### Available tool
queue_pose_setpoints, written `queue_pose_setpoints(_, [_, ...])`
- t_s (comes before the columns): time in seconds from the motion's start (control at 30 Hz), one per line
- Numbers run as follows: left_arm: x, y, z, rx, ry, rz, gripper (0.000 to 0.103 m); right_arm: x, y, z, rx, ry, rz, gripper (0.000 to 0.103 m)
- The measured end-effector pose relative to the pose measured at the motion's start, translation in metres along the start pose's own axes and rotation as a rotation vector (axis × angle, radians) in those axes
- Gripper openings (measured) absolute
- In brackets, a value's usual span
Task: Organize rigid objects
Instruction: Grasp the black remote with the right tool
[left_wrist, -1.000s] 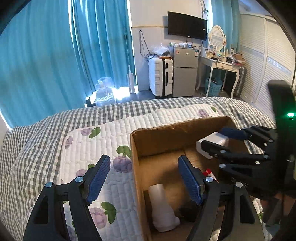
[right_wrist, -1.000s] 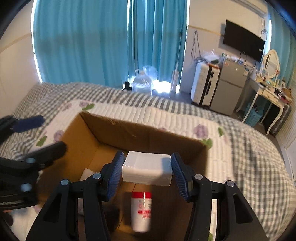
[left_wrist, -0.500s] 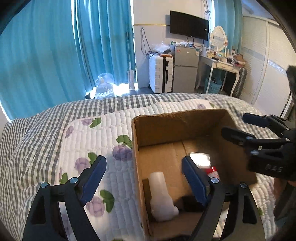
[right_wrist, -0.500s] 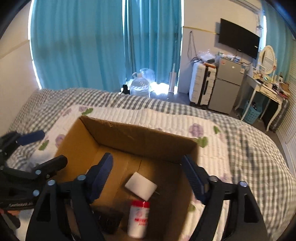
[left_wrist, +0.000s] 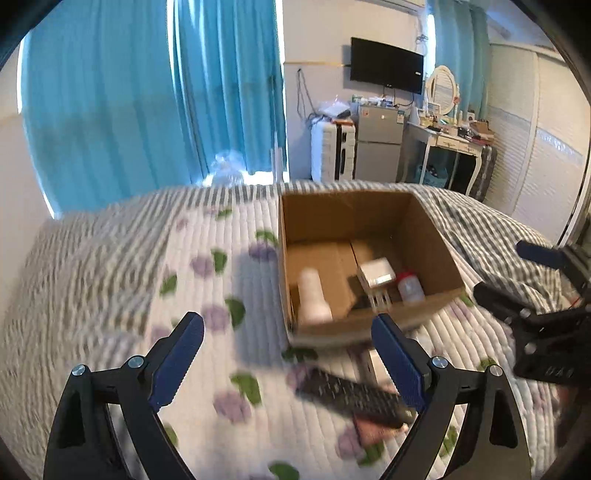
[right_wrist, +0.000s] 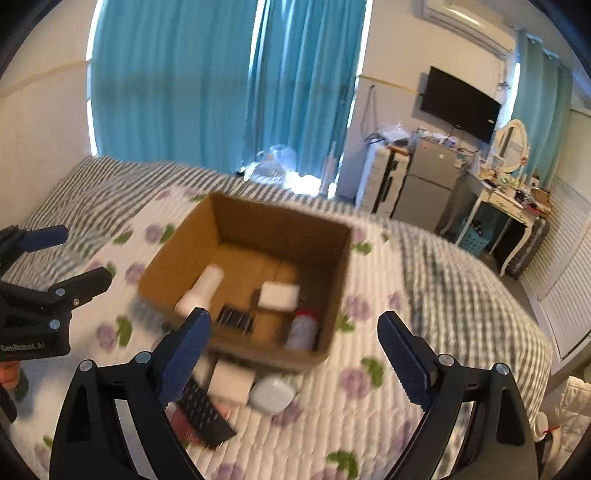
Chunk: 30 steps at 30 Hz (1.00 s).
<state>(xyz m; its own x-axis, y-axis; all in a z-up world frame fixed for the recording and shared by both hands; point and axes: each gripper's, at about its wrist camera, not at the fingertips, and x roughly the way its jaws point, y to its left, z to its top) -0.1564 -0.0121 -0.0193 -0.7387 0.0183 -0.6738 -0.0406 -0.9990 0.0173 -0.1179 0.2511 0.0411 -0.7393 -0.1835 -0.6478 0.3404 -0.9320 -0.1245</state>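
Both grippers, left (left_wrist: 288, 354) and right (right_wrist: 293, 352), hang empty with jaws apart above the bed (right_wrist: 424, 369). The box (right_wrist: 334, 280) already holds several items. Next, probably the remote (left_wrist: 354, 397) just before it: straddle its narrow width, close squarely. Only the right view shows a grey puck (right_wrist: 272, 392) beside it.

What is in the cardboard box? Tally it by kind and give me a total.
Bottles: 2 (white bottle, red-capped bottle)
White block: 1
Black item: 1, too blurred to name
Total: 4
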Motion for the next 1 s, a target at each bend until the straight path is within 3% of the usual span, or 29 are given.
queue_pose_setpoints(0.13, [0.013, 0.003, -0.032, -0.02, 0.042, 0.063, 0.094, 0.014, 0.023, -0.031, -0.01, 0.034, 0.043, 0.092])
queue_pose_setpoints(0.27, [0.033, 0.006, -0.068, -0.013, 0.076, 0.045, 0.094, 0.042, 0.046, -0.066, -0.036, 0.118, 0.099, 0.091])
queue_pose_setpoints(0.4, [0.041, 0.007, -0.095, 0.037, 0.07, 0.087, 0.094, 0.07, 0.061, -0.1, -0.032, 0.205, 0.183, 0.072])
queue_pose_setpoints(0.47, [0.045, 0.01, -0.098, 0.023, 0.085, 0.074, 0.094, 0.08, 0.069, -0.11, -0.029, 0.228, 0.232, 0.068])
queue_pose_setpoints(0.67, [0.059, 0.023, -0.101, -0.041, 0.132, 0.08, 0.094, 0.103, 0.1, -0.119, -0.117, 0.267, 0.251, 0.051])
queue_pose_setpoints(1.0, [0.067, 0.029, -0.105, -0.074, 0.169, 0.096, 0.094, 0.126, 0.118, -0.111, -0.214, 0.249, 0.178, 0.05])
